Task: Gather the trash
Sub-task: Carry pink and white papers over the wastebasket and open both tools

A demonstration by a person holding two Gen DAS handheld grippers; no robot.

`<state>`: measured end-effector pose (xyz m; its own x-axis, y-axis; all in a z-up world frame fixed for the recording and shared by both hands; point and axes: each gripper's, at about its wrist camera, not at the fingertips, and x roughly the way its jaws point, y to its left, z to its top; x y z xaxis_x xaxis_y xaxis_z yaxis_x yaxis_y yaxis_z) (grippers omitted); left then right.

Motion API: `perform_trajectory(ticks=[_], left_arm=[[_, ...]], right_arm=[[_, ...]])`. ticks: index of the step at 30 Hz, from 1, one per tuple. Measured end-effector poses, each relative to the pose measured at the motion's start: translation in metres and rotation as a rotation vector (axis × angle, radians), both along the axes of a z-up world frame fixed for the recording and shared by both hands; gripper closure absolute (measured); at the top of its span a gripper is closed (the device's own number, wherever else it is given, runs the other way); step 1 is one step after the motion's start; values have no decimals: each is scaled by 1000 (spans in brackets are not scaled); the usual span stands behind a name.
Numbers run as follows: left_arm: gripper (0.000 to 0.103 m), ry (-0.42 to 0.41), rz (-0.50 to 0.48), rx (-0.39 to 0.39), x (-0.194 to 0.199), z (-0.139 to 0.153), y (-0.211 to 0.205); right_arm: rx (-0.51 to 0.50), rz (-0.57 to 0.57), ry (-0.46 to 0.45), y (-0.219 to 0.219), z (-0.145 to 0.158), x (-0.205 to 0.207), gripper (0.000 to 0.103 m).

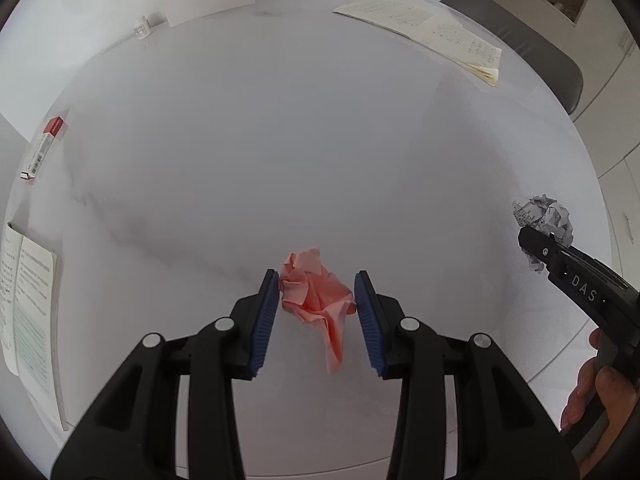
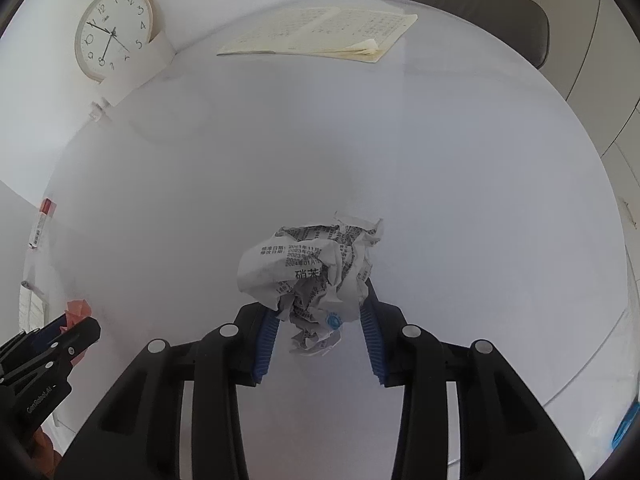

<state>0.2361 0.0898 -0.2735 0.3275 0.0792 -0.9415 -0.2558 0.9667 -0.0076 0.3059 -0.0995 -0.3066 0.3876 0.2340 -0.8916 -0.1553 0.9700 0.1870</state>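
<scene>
Left tongs (image 1: 316,312): clamped on the pink crumpled paper (image 1: 316,300), both blue pads pressed against the wad, a loose tail hanging below. It looked lifted just clear of the counter (image 1: 320,140), though I couldn't be sure.

Right tongs (image 2: 320,320): closed around the printed crumpled paper (image 2: 312,276), pads touching its lower sides, most of the wad bulging out past the tips.

Progress: two pieces of trash were in grip, one per hand, so the picking-up looked done for both. No bin showed in either view, so the drop-off was still ahead.

Left side of the counter: an open booklet (image 1: 28,304) lay at the edge, and a small red-and-white box (image 1: 44,148) sat further back.

Far edge: a wall clock (image 2: 114,32) leaned by a white card (image 1: 210,0), with a tiny labelled item (image 1: 142,28) beside it.

Right rear: an open notebook (image 2: 320,32) lay flat, a grey chair (image 2: 480,8) behind it.

Obstacles: nothing lay between the two wads; the middle of the counter was bare.
</scene>
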Motion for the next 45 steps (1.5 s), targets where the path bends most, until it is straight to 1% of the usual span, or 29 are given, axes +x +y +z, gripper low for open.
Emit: perform_trajectory(ticks=[3, 6, 10, 13, 17, 19, 22, 26, 30, 31, 32, 34, 35, 36, 38, 40, 45], left_arm=[[64, -22, -66, 20, -18, 14, -18], [64, -48, -153, 30, -38, 30, -41], [64, -74, -281, 19, -62, 45, -81], [64, -88, -405, 6, -95, 56, -118], [64, -86, -557, -23, -137, 60, -164], [64, -80, -641, -31, -159, 60, -189], [64, -73, -733, -39, -183, 59, -218], [64, -68, -836, -35, -212, 59, -253], [64, -70, -904, -19, -234, 59, -277], [64, -65, -916, -15, -237, 58, -281], [64, -58, -929, -11, -241, 56, -286], [64, -43, -949, -4, -248, 50, -295], [64, -32, -962, 3, -252, 46, -300], [64, -25, -970, 7, -256, 42, -303], [64, 1, -991, 12, -265, 34, -312], [64, 29, -1009, 8, -270, 25, -324], [64, 84, -1070, 17, -290, 2, -353]], right_arm=[[32, -20, -18, -21, 16, -27, 64], [45, -42, -49, -42, 35, -65, 64], [50, -88, -71, -80, 56, -134, 64], [30, -151, -71, -114, 64, -203, 64], [20, -257, -42, -151, 60, -287, 64], [22, -311, -13, -167, 49, -325, 64], [36, -398, 46, -189, 23, -375, 64], [46, -460, 105, -205, -16, -409, 63], [69, -487, 189, -217, -62, -423, 59], [87, -488, 217, -220, -76, -427, 53], [96, -494, 235, -221, -84, -429, 41], [107, -516, 273, -227, -98, -435, 30], [119, -531, 288, -231, -102, -440, 26], [132, -548, 294, -235, -104, -445, 25], [138, -589, 295, -247, -102, -457, 15], [132, -622, 285, -256, -96, -466, 12], [120, -698, 271, -284, -78, -495, 11]])
